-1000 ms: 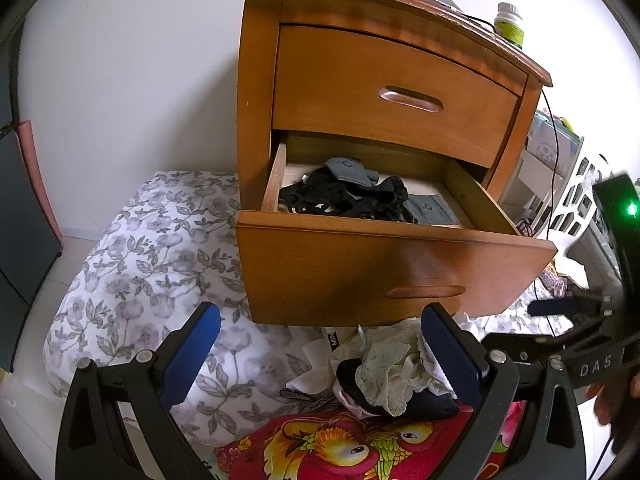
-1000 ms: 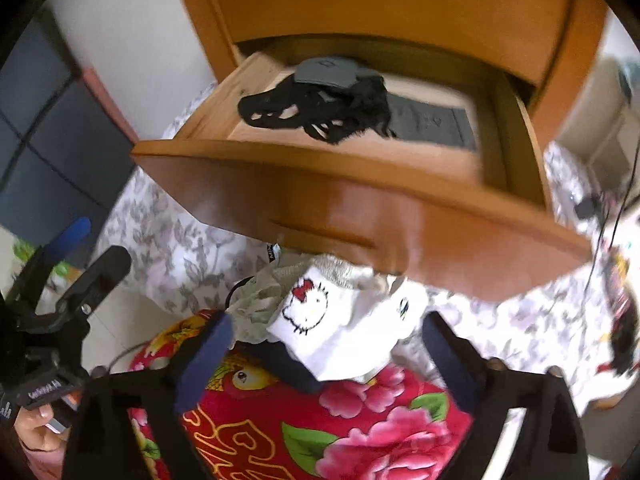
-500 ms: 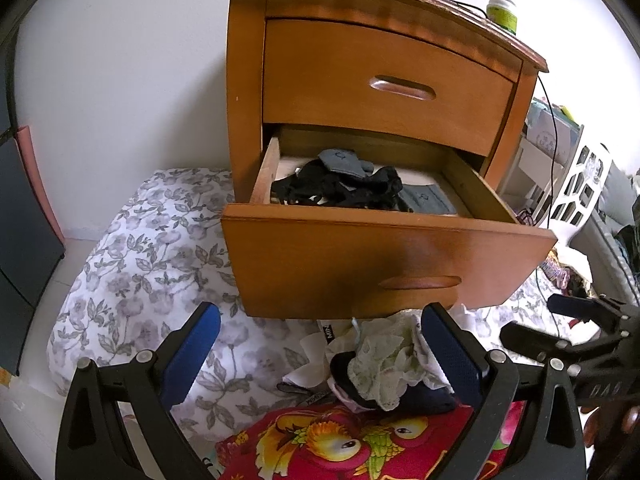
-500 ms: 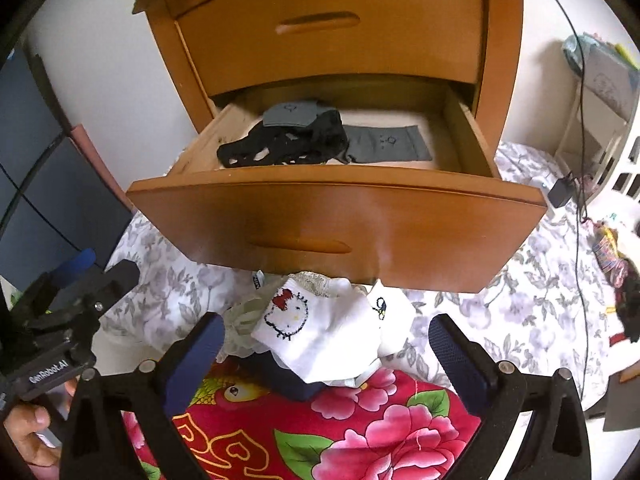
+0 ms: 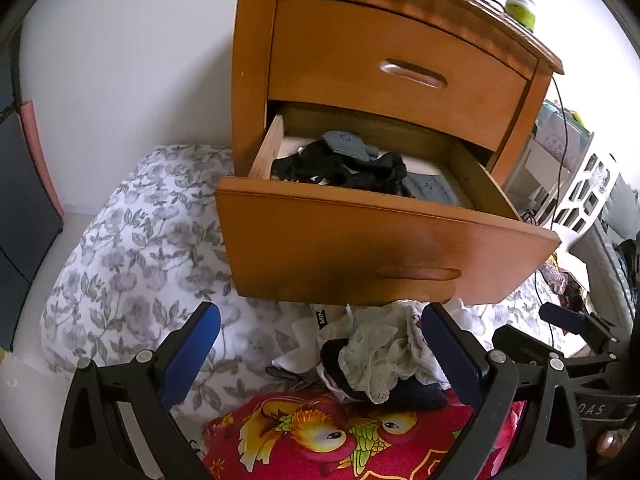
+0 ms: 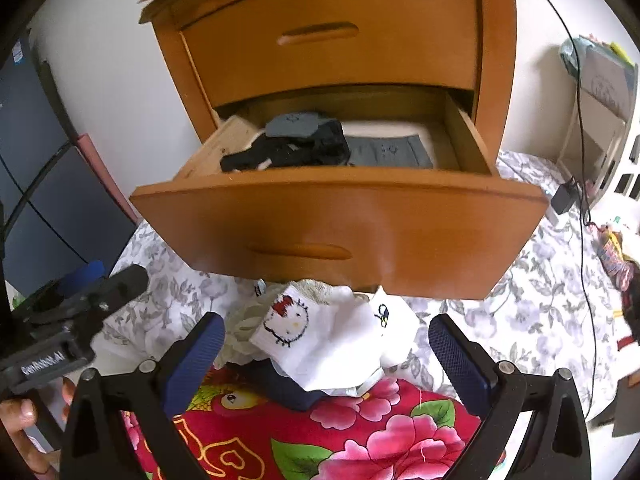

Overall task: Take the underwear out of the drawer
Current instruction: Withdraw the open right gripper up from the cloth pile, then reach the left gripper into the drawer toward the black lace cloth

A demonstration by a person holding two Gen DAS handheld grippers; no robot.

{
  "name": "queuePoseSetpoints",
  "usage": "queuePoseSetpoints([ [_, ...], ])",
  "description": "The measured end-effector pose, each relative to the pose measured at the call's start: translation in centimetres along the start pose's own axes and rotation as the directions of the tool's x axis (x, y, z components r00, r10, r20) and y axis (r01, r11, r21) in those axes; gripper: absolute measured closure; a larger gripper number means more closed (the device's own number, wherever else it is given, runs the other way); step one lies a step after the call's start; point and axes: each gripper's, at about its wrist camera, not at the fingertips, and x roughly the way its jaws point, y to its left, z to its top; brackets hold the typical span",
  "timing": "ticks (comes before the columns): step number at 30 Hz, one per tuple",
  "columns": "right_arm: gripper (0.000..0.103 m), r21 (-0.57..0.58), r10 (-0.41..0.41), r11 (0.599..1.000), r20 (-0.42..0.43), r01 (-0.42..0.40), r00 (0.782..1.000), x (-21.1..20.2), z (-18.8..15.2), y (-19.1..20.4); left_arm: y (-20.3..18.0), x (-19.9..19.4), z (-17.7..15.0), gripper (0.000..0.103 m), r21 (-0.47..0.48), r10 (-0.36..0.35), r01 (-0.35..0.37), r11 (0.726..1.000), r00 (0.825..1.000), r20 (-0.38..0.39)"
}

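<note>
1. Left hand-held gripper (image 5: pixel 320 354): fingers spread wide, empty, touching nothing.
2. Right hand-held gripper (image 6: pixel 326 356): fingers also wide apart, empty.
3. Clothes pile (image 6: pixel 320 332) lies between and just beyond both sets of fingertips, on a red floral cloth (image 6: pixel 360 432).
4. Lower drawer (image 6: pixel 340 224) is pulled open above the pile.
5. Black underwear (image 5: pixel 340 168) lies inside the drawer, left of centre, well beyond both grippers; grey garment (image 6: pixel 388 152) beside it.
</note>
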Motion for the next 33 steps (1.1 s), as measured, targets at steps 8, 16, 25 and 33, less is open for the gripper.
queuePoseSetpoints([
  [8,0.0,0.02,-0.055,0.998,0.063,0.054,0.997,-0.6,0.2,-1.0,0.4,0.0,0.8,0.002,-0.032,0.022,-0.022,0.999,1.0,0.014],
  [16,0.0,0.045,-0.073,0.997,0.139,0.067,0.988,-2.0,0.3,-2.0,0.4,0.1,2.1,0.003,-0.029,0.003,-0.003,1.0,1.0,0.005],
  [25,0.0,0.081,-0.15,0.987,0.198,0.136,0.969,-3.1,0.3,-3.4,-0.1,0.9,5.2,0.003,0.069,0.064,-0.064,0.996,0.998,-0.012],
  [33,0.0,0.058,-0.117,0.992,0.181,0.108,0.977,-2.1,-0.2,-3.0,-0.3,2.0,9.9,0.002,0.132,0.076,-0.071,0.989,0.997,-0.032],
])
